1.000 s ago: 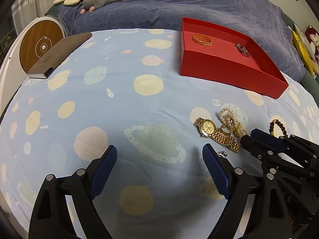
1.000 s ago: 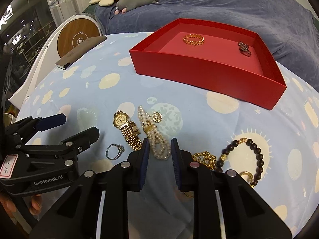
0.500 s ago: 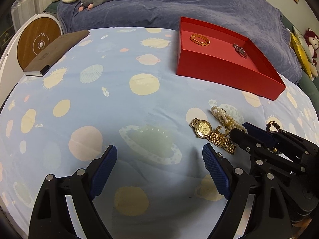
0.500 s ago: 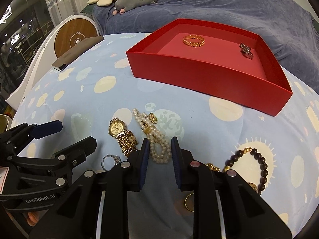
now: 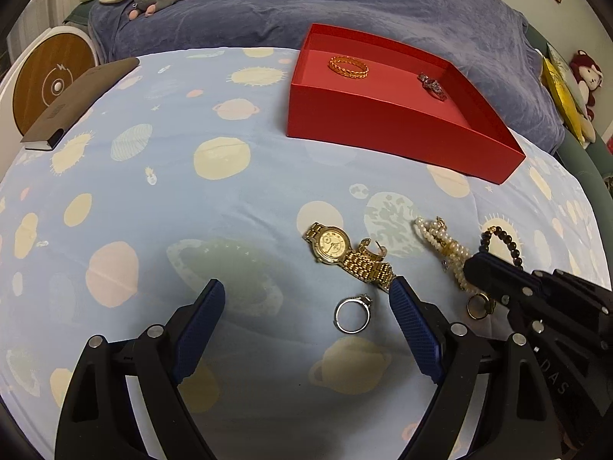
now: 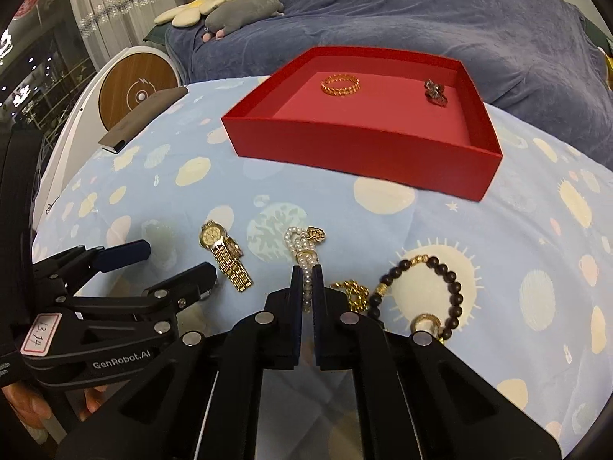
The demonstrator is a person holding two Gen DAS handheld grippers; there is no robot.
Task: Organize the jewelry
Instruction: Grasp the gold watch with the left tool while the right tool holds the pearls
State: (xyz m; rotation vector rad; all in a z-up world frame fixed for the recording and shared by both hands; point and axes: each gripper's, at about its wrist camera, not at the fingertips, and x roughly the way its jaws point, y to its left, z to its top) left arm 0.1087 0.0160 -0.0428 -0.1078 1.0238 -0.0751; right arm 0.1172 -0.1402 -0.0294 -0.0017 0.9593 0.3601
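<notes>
- right gripper (image 6: 305,281): fingers just clamped in on the near end of the pearl bracelet (image 6: 302,247), the rest of the strand trails away ahead of the tips
- left gripper (image 5: 306,306): fingers spread wide, gripping nothing, silver ring (image 5: 351,311) lying between them, closer to the right-hand finger
- gold watch (image 5: 345,251) just past that finger's tip
- dark bead bracelet (image 6: 433,291) right of the right fingers; small gold ring (image 5: 478,304) beside them, maybe touching, hard to say
- red tray (image 6: 345,153) well ahead, holding a gold bangle (image 6: 340,85) and a dark sparkly piece (image 6: 435,93)
</notes>
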